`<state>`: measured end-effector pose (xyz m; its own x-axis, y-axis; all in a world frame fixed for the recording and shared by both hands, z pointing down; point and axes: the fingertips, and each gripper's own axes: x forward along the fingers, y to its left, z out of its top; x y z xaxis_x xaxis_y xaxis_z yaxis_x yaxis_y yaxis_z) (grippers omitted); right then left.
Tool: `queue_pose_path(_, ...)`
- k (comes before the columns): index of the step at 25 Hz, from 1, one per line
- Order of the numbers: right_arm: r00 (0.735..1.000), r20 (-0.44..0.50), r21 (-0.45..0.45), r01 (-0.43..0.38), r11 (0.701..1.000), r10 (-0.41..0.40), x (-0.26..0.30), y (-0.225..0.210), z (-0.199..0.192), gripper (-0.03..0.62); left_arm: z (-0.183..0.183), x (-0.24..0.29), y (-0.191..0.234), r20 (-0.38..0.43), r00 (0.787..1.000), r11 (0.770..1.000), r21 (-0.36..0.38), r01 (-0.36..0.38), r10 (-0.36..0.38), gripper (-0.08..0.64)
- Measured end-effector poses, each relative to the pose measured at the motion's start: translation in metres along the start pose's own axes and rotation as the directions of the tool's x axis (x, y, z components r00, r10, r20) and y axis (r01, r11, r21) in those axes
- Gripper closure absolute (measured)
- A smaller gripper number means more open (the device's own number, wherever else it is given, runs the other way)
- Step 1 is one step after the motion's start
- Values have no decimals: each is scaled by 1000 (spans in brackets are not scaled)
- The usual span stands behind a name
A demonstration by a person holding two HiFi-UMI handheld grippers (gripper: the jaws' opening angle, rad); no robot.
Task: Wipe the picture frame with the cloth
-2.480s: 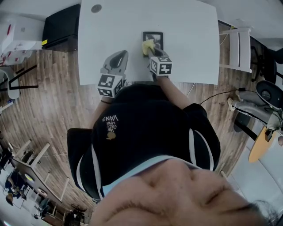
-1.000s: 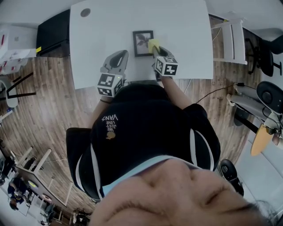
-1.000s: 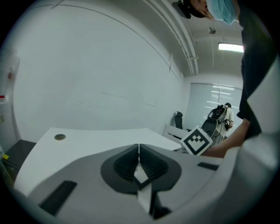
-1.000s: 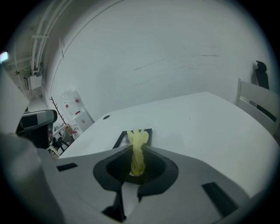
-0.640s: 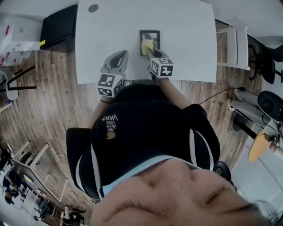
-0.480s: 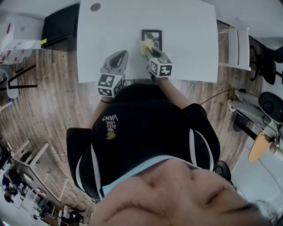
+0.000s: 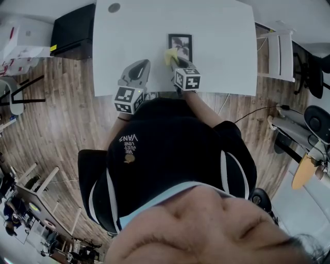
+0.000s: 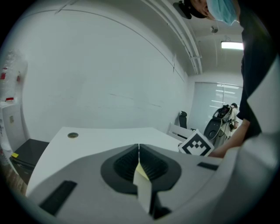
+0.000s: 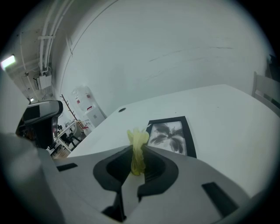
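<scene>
One picture frame (image 7: 180,45) flat, long axis near to far, cloth (image 9: 137,151) alongside

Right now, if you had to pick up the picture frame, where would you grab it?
Probably its black border on the right long edge, coming in from that side: the picture frame lies flat on the table, and the yellow cloth crowds its near left corner.

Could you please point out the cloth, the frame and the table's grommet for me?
Cloth (image 9: 138,152): right gripper view, its bunched middle.
Frame (image 9: 169,136): right gripper view, the print at its centre.
Grommet (image 7: 114,8): head view, its round top.
</scene>
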<state>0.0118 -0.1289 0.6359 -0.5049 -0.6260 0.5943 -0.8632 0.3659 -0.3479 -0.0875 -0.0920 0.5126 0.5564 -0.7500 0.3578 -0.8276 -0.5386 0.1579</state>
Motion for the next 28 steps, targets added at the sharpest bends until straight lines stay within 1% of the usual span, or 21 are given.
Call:
queue_pose_path(13,996,4,20,93,995,-93,-19,-42,-4,546,3,21,-15,-5,998,998,4,62,-62,542)
queue_pose_path(28,979,22,61,199,978,-201,-56,-96,-3,546,9,46,-42,-11,991,991,19,135,-135,541)
